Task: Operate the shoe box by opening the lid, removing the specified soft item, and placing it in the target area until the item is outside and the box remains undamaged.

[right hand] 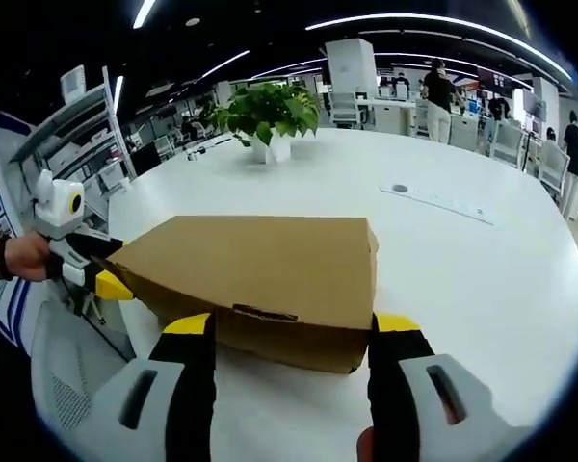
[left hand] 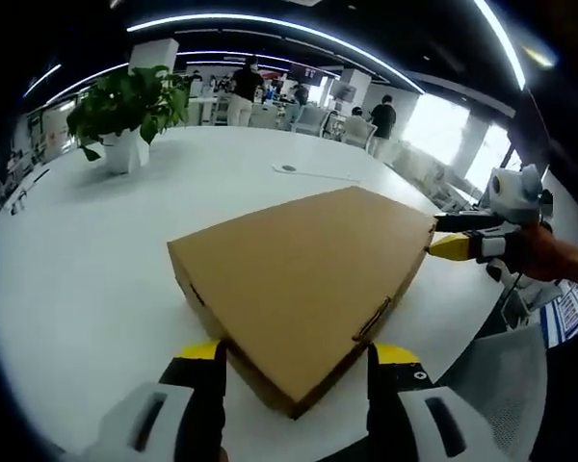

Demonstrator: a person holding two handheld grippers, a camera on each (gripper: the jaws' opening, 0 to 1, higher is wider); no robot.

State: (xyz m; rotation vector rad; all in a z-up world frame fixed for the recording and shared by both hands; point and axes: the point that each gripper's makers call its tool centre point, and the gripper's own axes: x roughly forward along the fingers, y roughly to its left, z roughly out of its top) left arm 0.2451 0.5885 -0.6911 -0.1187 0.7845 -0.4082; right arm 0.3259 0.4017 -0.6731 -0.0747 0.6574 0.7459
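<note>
Shoe box [left hand: 303,279] of plain brown cardboard, lid down, no print or label readable on it, lies on a white round bench [left hand: 96,279] near its edge. Left gripper [left hand: 294,371] has its jaws spread wide, one to either side of a box corner, gripping nothing; right gripper [right hand: 289,342] stands likewise wide at the box's front wall with the tuck flap [right hand: 263,312] — its yellow tips also show at the box's far corner in the left gripper view. Beyond: a potted plant [right hand: 268,114] in a white pot, a flat white strip [right hand: 441,200] — then an open office with chairs [right hand: 506,140], people standing [right hand: 439,91], ceiling light strips [left hand: 270,21]
</note>
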